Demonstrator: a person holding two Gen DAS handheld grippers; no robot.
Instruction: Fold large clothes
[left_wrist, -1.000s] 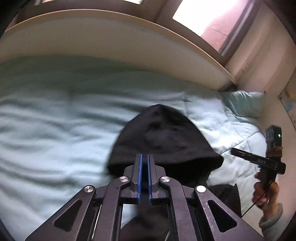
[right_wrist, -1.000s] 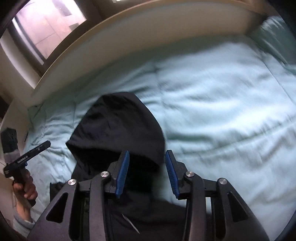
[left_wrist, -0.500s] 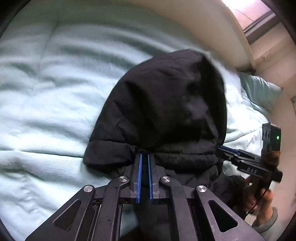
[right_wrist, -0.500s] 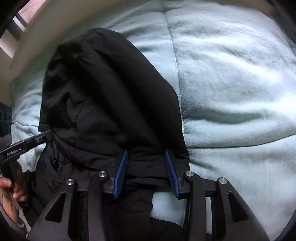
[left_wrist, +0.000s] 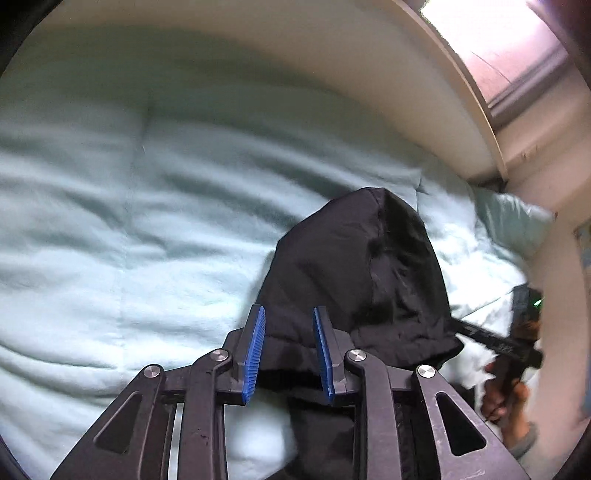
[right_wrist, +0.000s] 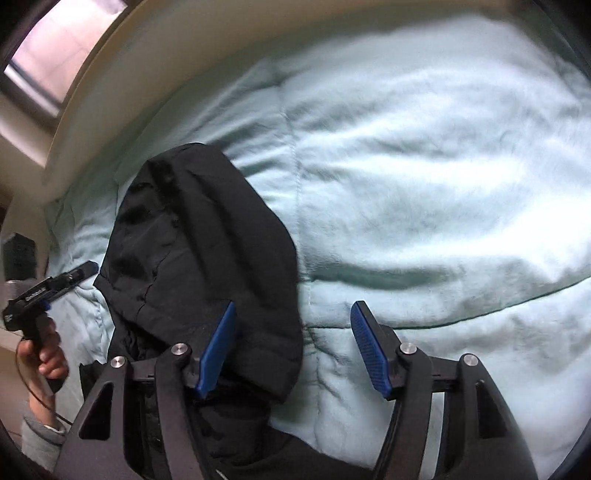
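While the black jacket (left_wrist: 354, 280) lay spread on the pale green blanket (left_wrist: 129, 240), its hood pointed toward the cream headboard (left_wrist: 295, 85). Just short of the hood's lower edge, the left gripper (left_wrist: 288, 350) was opening its jaws, cloth showing between the blue pads but not pinched. Beside the hood's other corner, the right gripper (right_wrist: 293, 347) was opening wider, its jaws straddling the hood's edge and bare blanket, gripping nothing.
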